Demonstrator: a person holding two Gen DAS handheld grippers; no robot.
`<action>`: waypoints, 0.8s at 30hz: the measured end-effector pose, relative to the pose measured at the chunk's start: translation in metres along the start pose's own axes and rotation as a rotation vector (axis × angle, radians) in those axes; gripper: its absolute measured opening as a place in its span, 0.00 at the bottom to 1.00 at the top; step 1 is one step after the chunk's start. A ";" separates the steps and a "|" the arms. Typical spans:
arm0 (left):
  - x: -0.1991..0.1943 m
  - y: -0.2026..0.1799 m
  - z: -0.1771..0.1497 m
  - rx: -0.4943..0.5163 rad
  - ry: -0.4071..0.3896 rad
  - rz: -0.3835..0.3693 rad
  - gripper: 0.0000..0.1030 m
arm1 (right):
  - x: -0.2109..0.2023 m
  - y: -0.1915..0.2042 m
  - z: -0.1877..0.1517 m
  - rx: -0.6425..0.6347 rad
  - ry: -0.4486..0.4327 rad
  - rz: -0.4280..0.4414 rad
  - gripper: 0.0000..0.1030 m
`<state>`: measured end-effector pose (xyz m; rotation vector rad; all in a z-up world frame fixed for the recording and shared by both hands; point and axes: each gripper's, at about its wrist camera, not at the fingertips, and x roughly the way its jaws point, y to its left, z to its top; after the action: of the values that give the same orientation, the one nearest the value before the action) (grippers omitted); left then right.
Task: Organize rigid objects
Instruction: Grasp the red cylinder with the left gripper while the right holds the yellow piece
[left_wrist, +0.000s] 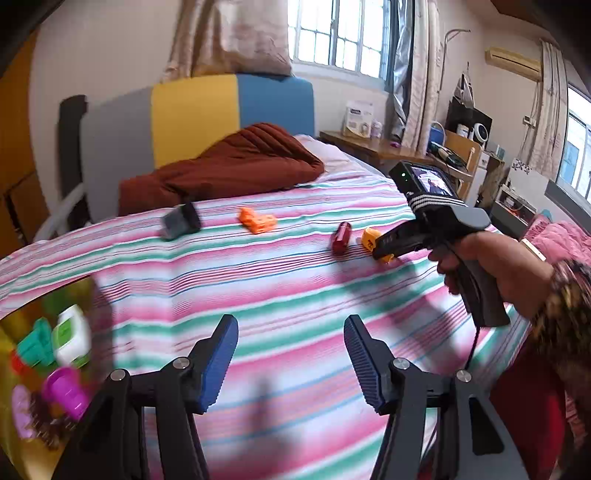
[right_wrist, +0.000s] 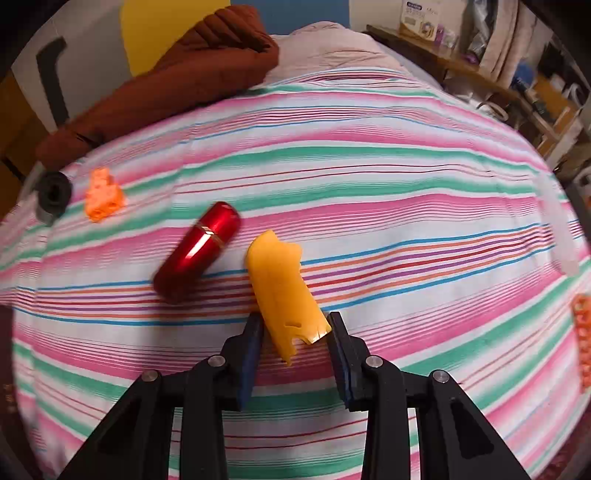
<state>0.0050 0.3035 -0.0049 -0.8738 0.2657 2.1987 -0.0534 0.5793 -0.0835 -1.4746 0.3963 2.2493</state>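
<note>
R gripper (right_wrist: 295, 325) clamped on yellow piece (right_wrist: 282, 284), which sticks out ahead of the tips over the striped sheet (right_wrist: 406, 229). Red tube (right_wrist: 197, 251) just front-left of it, orange block (right_wrist: 101, 199) and black cap (right_wrist: 55, 194) further left. L gripper (left_wrist: 291, 336) wide open, nothing in it; bin (left_wrist: 48, 369) w/ toys at its left.
</note>
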 end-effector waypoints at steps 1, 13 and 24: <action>0.007 -0.002 0.003 -0.002 0.011 -0.003 0.59 | 0.000 -0.001 0.000 0.002 0.000 -0.002 0.34; 0.131 -0.029 0.054 0.075 0.144 -0.028 0.62 | 0.003 -0.015 0.004 0.062 0.009 0.033 0.34; 0.198 -0.044 0.071 0.081 0.177 0.009 0.62 | 0.003 -0.019 0.007 0.104 0.015 0.039 0.34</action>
<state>-0.0976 0.4769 -0.0791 -1.0248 0.4416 2.1050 -0.0505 0.5998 -0.0841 -1.4426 0.5429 2.2130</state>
